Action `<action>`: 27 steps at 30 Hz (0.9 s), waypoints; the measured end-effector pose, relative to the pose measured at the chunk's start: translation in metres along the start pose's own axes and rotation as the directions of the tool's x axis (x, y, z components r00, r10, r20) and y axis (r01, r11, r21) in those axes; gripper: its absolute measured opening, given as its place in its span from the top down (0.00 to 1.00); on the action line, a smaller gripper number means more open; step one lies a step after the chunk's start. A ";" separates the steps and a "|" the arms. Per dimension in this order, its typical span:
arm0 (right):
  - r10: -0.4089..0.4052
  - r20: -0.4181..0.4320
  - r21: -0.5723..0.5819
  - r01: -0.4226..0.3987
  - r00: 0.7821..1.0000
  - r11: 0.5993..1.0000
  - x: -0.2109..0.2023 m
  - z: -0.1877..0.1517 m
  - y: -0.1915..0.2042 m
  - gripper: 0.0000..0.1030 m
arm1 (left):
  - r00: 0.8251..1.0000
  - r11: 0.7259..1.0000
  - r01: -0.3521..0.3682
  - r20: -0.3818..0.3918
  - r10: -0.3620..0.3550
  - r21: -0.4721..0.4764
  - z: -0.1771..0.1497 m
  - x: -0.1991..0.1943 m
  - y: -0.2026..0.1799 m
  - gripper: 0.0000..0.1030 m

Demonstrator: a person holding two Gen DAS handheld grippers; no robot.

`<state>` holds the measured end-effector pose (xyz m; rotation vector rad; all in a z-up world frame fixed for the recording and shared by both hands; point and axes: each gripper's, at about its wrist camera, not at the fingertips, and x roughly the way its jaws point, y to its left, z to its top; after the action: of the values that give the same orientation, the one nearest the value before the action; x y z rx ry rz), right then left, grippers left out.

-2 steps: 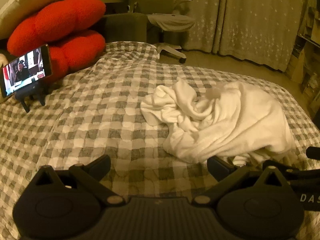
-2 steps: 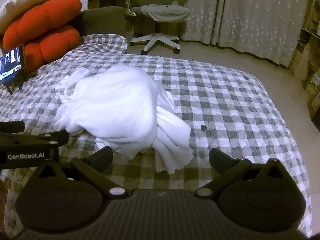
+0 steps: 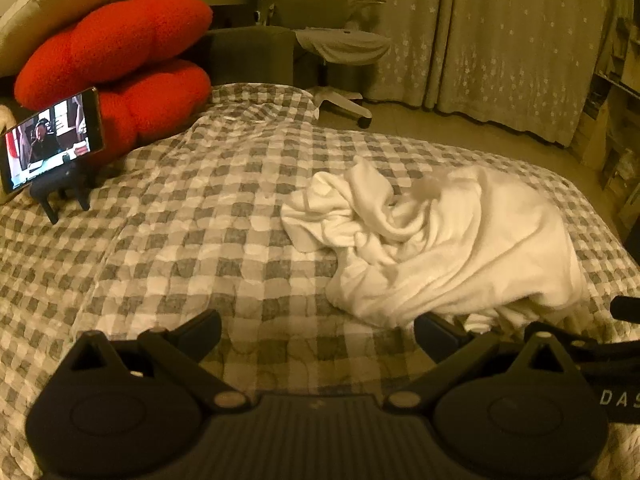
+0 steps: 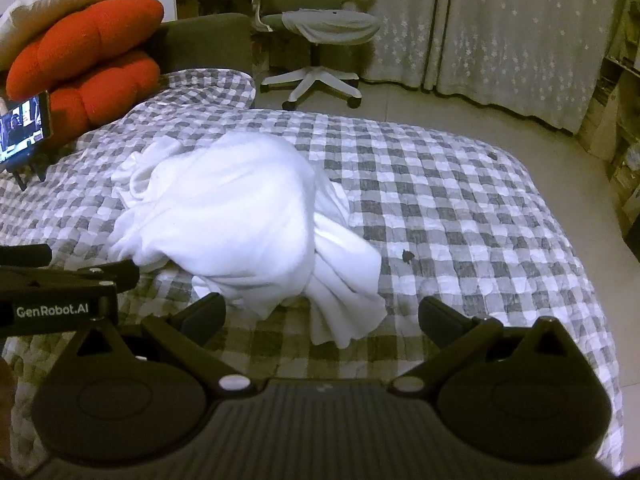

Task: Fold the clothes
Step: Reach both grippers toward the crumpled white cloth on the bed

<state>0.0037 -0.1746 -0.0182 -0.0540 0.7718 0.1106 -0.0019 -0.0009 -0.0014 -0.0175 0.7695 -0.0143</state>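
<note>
A white garment [image 3: 440, 248] lies crumpled in an unfolded heap on the checked bedspread [image 3: 180, 240], towards the near right of the bed in the left wrist view and near centre-left in the right wrist view [image 4: 240, 216]. One bunched end twists to the far left of the heap; a thicker roll of cloth trails from its near right edge towards the right gripper. The left gripper [image 3: 316, 334] hovers low over the bedspread with its jaws spread wide and nothing between them; its right finger sits just beside the near edge of the garment, contact not discernible. The right gripper [image 4: 322, 316] is likewise wide open and empty, the trailing roll of cloth ending between its fingers, apart from both. The left gripper's body shows at the left edge of the right wrist view. On the far left of the bed a phone [image 3: 50, 140] with a lit screen stands tilted on a dark stand, in front of red cushions [image 3: 116, 68] stacked beneath a pale pillow [image 3: 80, 4]. Beyond the bed, a swivel chair [image 4: 320, 36] draped with cloth stands on the tiled floor before star-patterned curtains [image 4: 500, 32].
</note>
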 end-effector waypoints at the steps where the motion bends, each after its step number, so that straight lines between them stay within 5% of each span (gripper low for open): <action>1: 0.004 0.002 0.003 -0.004 1.000 1.000 0.000 -0.001 -0.001 0.00 | 1.000 1.000 0.004 -0.001 -0.004 0.001 -0.001 0.000 0.000 0.00; 8: 0.016 0.007 -0.001 -0.016 1.000 1.000 -0.002 -0.001 0.003 0.00 | 1.000 1.000 0.030 -0.009 -0.030 0.005 -0.007 -0.001 -0.002 0.00; 14: 0.089 -0.025 0.074 -0.087 0.996 0.993 0.005 -0.003 -0.005 0.02 | 0.997 0.993 0.067 -0.018 -0.069 -0.097 -0.002 -0.004 0.016 0.00; 27: 0.120 -0.021 0.106 -0.117 0.993 0.987 -0.006 -0.001 -0.028 0.34 | 0.992 0.992 0.123 -0.003 -0.123 -0.028 0.002 0.004 0.003 0.01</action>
<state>0.0022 -0.2030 -0.0148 0.0904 0.8075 0.1820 0.0026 0.0019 -0.0029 -0.0911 0.7728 -0.1207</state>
